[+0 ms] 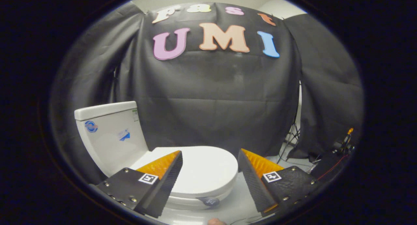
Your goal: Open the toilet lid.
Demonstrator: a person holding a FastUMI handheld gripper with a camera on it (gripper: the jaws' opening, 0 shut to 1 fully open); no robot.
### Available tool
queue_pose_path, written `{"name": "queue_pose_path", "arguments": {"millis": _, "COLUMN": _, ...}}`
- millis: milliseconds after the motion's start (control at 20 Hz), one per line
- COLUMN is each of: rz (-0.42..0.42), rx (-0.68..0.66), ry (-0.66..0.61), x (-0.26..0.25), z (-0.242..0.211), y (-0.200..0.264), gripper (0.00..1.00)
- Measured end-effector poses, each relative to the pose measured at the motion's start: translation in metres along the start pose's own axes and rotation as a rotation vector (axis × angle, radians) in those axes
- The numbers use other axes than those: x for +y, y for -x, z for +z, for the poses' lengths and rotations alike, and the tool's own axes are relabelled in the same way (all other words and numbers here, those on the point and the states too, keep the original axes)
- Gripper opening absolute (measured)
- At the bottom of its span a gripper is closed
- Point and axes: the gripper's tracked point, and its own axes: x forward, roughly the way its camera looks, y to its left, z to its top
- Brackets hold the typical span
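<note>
One toilet point(182, 172), w/ one tank point(110, 133) and one lid point(205, 168); lid is down, lying flat on the seat. One gripper point(210, 166) w/ two fingers, spread wide apart and holding nothing. Lid sits between the fingers and just ahead of them: the left finger point(164, 172) overlaps the lid's tank-side part, the right finger point(252, 172) stands just off the lid's front edge, apart from it. Tank stands beyond the left finger, upright, against the black cloth wall point(208, 101). One small dark tag point(210, 201) shows at the bowl's rim, below the lid, between the fingers. One tripod leg set point(291, 137) and some cables point(335, 153) lie on the floor beyond the right finger, well apart from the toilet.
</note>
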Motion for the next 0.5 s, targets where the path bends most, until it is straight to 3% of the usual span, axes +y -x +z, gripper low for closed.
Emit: {"name": "queue_pose_path", "arguments": {"millis": 500, "rz": -0.103, "rx": 0.251, "ry": -0.101, "x": -0.049, "z": -0.081, "y": -0.022, "gripper": 1.0}}
